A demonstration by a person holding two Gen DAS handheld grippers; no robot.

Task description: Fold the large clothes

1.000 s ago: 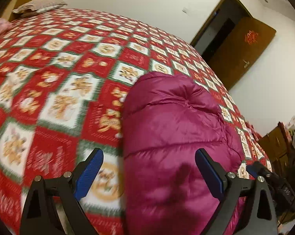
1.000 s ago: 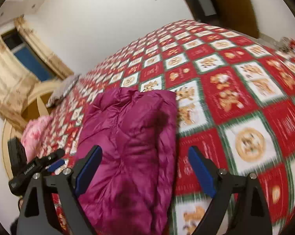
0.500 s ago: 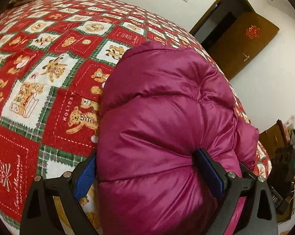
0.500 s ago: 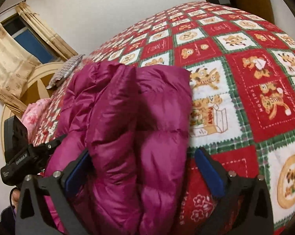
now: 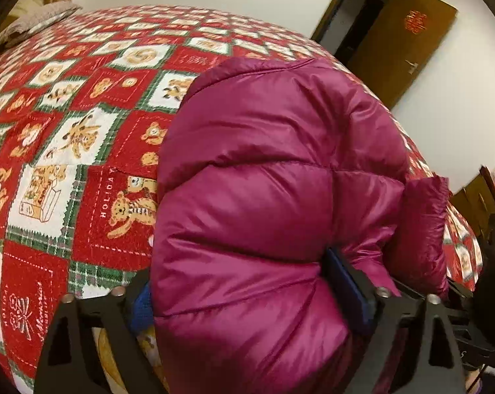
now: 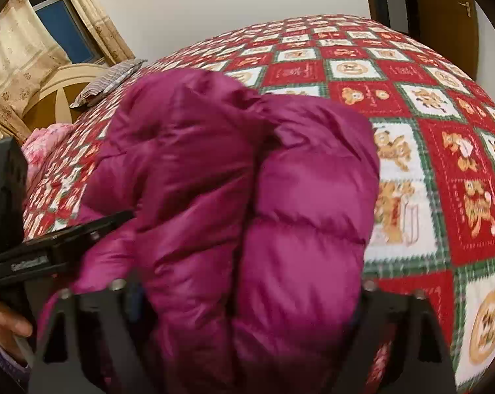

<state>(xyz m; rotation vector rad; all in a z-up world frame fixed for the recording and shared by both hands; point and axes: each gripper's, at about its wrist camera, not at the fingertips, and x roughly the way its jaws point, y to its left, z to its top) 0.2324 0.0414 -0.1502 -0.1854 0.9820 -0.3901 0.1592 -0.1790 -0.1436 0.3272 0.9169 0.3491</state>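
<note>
Fingers, left gripper (image 5: 247, 298) and right gripper (image 6: 247, 298): closing around puffy jacket (image 5: 280, 170) on bed (image 5: 67, 131). Step: gripping folded bundle. Next: firm pinch, then lift.

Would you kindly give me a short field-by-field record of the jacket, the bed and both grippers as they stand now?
garment: magenta quilted puffer jacket, bunched and partly folded
surface: red, white and green teddy-bear patchwork bedspread
left gripper: jaws closing, jacket bulk between them
right gripper: jaws closing, jacket bulk between them
background: brown wooden door, grey patterned pillow
</note>
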